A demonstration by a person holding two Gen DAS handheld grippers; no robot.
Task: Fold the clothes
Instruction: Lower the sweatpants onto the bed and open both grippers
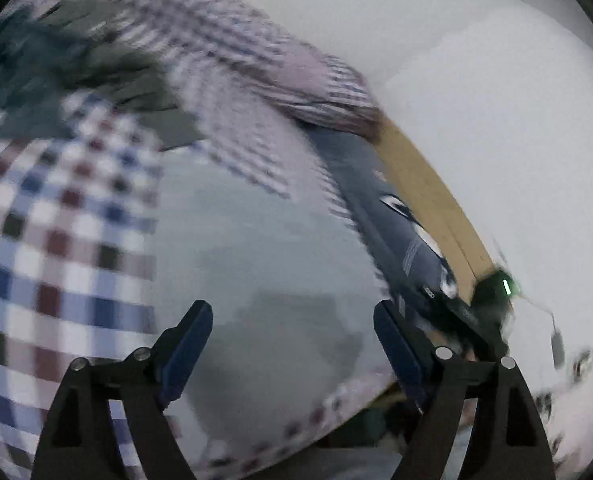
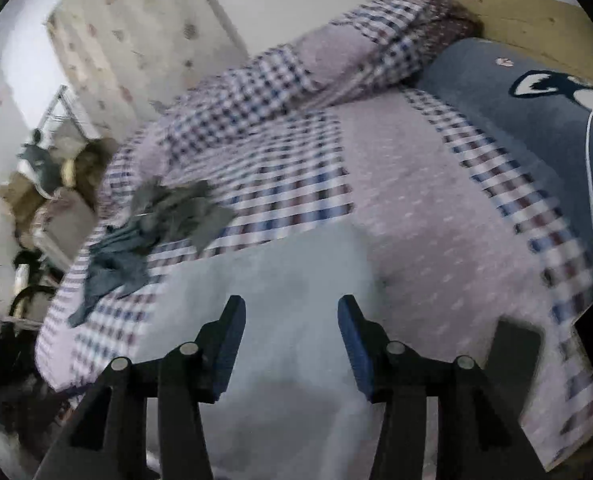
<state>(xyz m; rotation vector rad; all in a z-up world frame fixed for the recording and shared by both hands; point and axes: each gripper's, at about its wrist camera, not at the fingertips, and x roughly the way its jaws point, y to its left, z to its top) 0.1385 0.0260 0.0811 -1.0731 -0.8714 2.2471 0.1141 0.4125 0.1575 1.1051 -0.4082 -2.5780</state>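
both grippers over pale garment on bed
we find the left gripper (image 1: 292, 348) wide open, the right gripper (image 2: 292, 344) partly open, both empty; garment (image 2: 296, 272) lies on checked cover (image 2: 296, 184).

Legible text: none. Pillow (image 2: 536, 120), ahead and right of the right gripper (image 2: 292, 344): dark-and-white graphic and a small pale mark, no letters made out. Same pillow (image 1: 400, 232), ahead and right of the left gripper (image 1: 292, 344): a faint printed patch, too blurred to read.
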